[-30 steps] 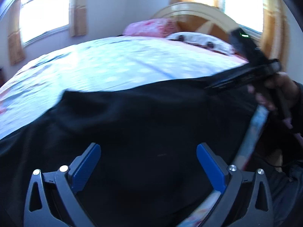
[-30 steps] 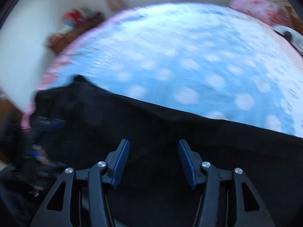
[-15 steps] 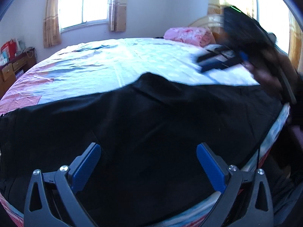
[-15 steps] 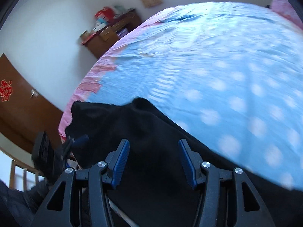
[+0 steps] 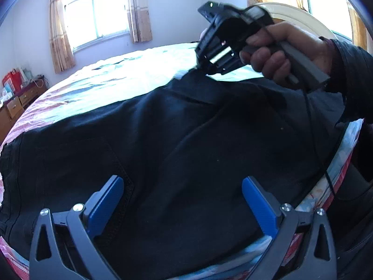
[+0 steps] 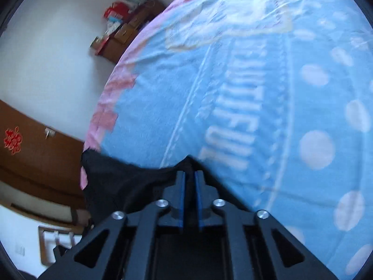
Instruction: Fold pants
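The black pants (image 5: pixel 186 144) lie spread across the near part of the bed. My left gripper (image 5: pixel 183 186) is open, its blue fingers (image 5: pixel 107 198) wide apart just above the fabric near the bed's front edge. My right gripper (image 6: pixel 190 175) is shut on a pinched fold of the pants (image 6: pixel 130 182) at their far edge. The left wrist view shows the right gripper (image 5: pixel 198 67) in a hand, lifting that fabric into a small peak.
The bed has a blue polka-dot sheet (image 6: pixel 268 93) with pink borders. A wooden dresser (image 5: pixel 16 102) with clutter stands at the left wall. A curtained window (image 5: pixel 98 16) is behind the bed. A brown door (image 6: pixel 35 154) is at the left.
My right gripper has closed on the far edge of the pants and pulled it up into a peak. The left gripper stays open over the fabric.
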Demonstrator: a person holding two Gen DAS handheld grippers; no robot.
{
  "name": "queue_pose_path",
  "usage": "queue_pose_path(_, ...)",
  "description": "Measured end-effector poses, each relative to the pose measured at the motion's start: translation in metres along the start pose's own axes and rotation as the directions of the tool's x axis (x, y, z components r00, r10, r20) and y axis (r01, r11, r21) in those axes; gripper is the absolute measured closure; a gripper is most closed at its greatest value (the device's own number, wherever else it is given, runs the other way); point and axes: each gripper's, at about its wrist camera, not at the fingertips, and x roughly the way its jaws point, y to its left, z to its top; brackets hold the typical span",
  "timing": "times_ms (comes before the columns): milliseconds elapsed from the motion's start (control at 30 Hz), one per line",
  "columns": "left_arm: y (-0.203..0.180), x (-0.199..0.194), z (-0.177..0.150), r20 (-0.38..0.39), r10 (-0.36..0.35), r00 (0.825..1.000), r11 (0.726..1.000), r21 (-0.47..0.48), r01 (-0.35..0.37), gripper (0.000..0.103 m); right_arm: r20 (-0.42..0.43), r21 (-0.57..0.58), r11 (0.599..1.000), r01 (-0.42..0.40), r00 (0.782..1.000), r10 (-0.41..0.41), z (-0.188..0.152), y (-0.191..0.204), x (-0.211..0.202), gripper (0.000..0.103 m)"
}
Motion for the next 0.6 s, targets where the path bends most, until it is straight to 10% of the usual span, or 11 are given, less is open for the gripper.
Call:
queue_pose_path(333, 0.011, -0.028, 0.027, 0.059, -0.081, 0.995, 0.986, -0.141, 0.089, 0.0, 0.14, -0.007, 1.0, -0.017, 0.99, 0.018, -0.022, -0.018, -0.078, 0.1)
queue_pose_path(467, -0.026, -0.027, 0.059, 0.081, -0.135, 0.988, 0.99, -0.037, 0.138, 0.0, 0.238, 0.049, 0.999, 0.001, 0.971, -0.013, -0.065, -0.049, -0.154, 0.042)
queue_pose_path(600, -0.075, -0.01, 0.084, 0.07, -0.24, 0.968, 0.969, 0.076, 0.234, 0.0, 0.329, 0.18, 0.981, 0.068, 0.936, -0.125, -0.121, -0.091, -0.223, 0.041)
